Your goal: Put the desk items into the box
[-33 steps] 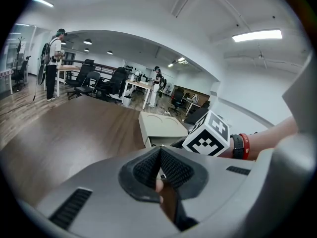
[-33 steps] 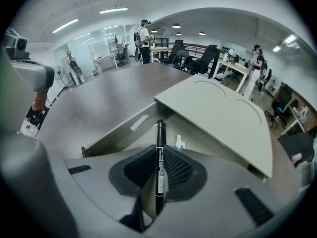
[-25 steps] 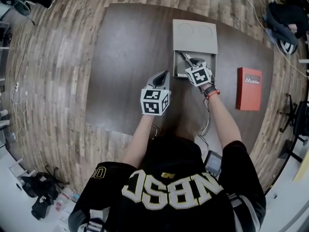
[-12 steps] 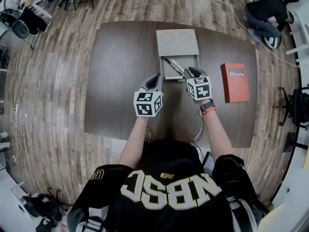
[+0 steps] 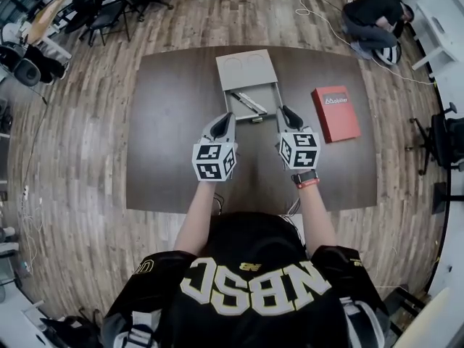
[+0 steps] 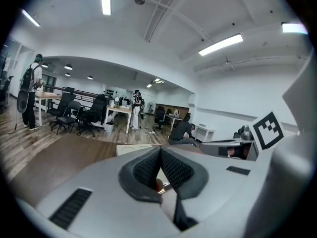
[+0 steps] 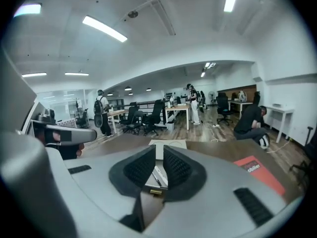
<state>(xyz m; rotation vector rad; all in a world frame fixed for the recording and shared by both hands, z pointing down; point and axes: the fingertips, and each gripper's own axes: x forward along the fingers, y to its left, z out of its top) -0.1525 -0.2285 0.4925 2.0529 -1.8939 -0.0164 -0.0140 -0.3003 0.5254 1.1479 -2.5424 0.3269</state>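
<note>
Fingers point(image 6: 143, 170) on left gripper point(image 6: 159, 151) mostly hide the box point(image 6: 132, 148).

The grey box point(image 5: 245, 69) lies open on the table, ahead of the jaws of the left gripper point(image 5: 230, 116) and the right gripper point(image 5: 283, 112). Its flat lid, with two pressed circles, is folded away on the far side. The right jaws have just been closing on nothing. Through their narrow gap two pens point(image 7: 157, 175) show inside the box, one black and one white, slanted side by side. A small yellowish thing point(image 7: 155, 191) sits at the near wall. The red book point(image 5: 336, 112) lies flat to the right of these jaws, apart from the box.
</note>
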